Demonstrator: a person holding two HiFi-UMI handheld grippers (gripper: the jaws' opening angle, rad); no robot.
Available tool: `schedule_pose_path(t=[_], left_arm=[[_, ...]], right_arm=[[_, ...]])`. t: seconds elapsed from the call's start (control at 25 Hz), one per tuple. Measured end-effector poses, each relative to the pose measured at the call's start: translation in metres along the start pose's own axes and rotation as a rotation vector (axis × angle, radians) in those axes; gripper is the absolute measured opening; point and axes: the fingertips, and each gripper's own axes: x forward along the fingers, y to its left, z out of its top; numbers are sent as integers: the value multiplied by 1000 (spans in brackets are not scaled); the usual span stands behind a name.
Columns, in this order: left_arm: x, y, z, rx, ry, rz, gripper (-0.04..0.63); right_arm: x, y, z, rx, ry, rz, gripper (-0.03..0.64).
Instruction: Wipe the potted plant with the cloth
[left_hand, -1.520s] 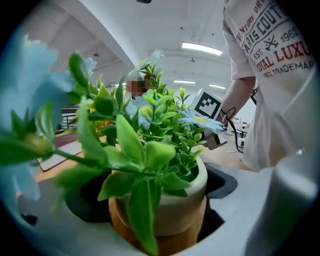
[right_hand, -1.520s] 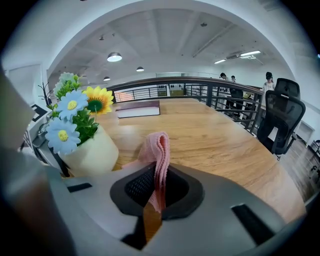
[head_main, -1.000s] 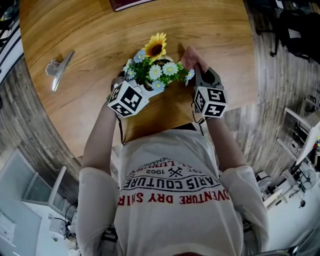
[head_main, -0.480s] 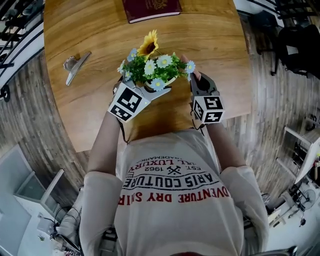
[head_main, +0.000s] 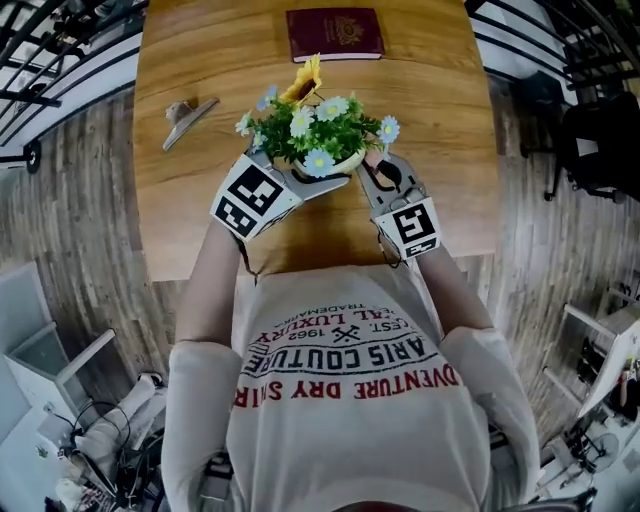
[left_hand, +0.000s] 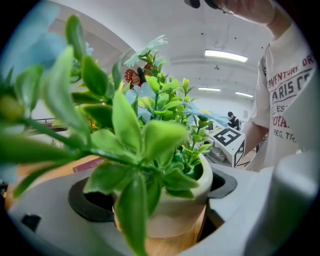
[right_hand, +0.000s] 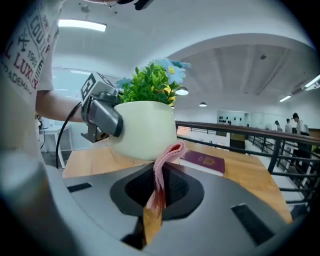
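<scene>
**Entry: wiping the pot wall, cloth at first contact**

State. My left tongs (head_main: 308, 185) are pinched on the potted plant (head_main: 318, 130), one jaw on each side of the cream pot (left_hand: 175, 212), just under its rim. My right tongs (right_hand: 157, 192) are pressed together on a folded pink cloth (right_hand: 164, 162). The fold stands up out of the jaws and its top edge touches the lower wall of the pot on the side away from the left tongs. The plant is near the middle of the wooden table (head_main: 440, 120). I cannot tell whether the pot rests on the table or hangs just above it.

Method, as I judge it:
- Hold the left pinch firm, because the wall is smooth, rounded and glazed-looking and could slip or turn under side pressure.
- Only a thin edge of cloth meets the pot, so tilt the right tongs to lay more of the fold flat on the wall.
- Follow the curve around the pot and press lightly, pushing towards the left jaws and not across them.
- The leaves (left_hand: 145, 142) need a gentler pass than the pot.

Materials. The pot is round-shouldered, pale and hard. The foliage is glossy and stiff and looks artificial, with small blue and white daisies and one sunflower (head_main: 305, 80). The cloth is soft, limp and doubled over.

Also on the table, well apart from the plant, are a maroon booklet (head_main: 335, 33) and a metal clip (head_main: 190, 115).
</scene>
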Motion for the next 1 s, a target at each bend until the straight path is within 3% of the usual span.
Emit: schedule_pose_path(t=[0.32,0.76,1.0], left_arm=[[-32,4,16,-60,-44,-3,529],[-42,10,29,-77,-100,30,529],[-42,17,31,-95,-133,52,529]], right_arm=[[13,26,34,-144,-93,116,38],[26,47,58,-95,-200,146,37],[27,62,59,-37,-201,183,38]])
